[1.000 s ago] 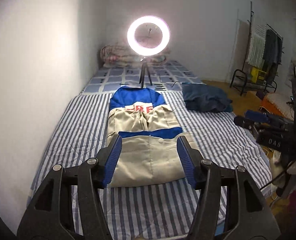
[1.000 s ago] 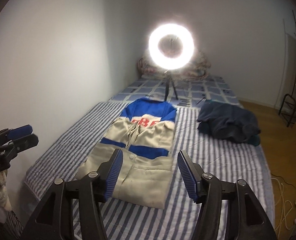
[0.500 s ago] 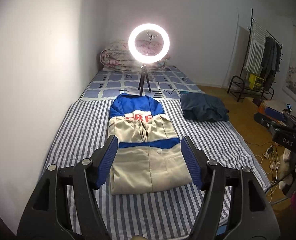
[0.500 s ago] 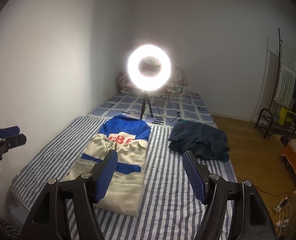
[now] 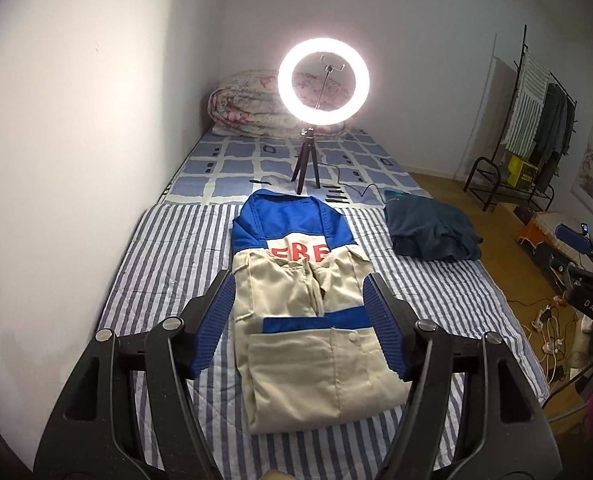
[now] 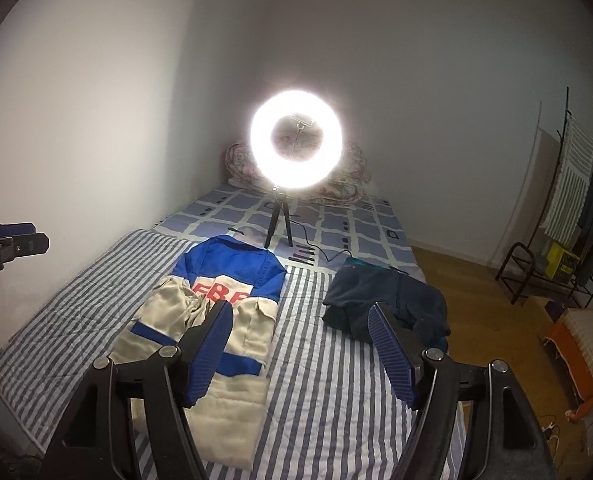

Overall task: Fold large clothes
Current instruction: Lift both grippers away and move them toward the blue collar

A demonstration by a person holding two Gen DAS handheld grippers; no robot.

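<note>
1. Plainly found the big jacket (image 5: pixel 316 320) lying flat in the middle of the striped bed (image 5: pixel 168 264), blue end far away and tan end close, with both sleeves tucked over the front.
2. Held the left tongs (image 5: pixel 299 278) up above the near end of the jacket, touching no cloth. Had just been opening them, with nothing in between.
3. Held the right tongs (image 6: pixel 301 308) off to the side, up over the bed between the jacket and a dark blue pile of clothes (image 5: pixel 428 232). Had just been opening those too, with nothing in between.
4. Judged the cloth soft and floppy, thick like work clothes, not slippery and not easy to break. Guessed it would sag in the middle if lifted by one spot only.
5. Thought it best to pinch the two near corners of the tan edge, one in each pair of tongs, catching all the layers together.
6. Read red letters on a white patch, something like "FBE", partly hidden by the cloth.
7. Read "DAS" in small white letters on the other tongs at the edge of the left view.
</note>
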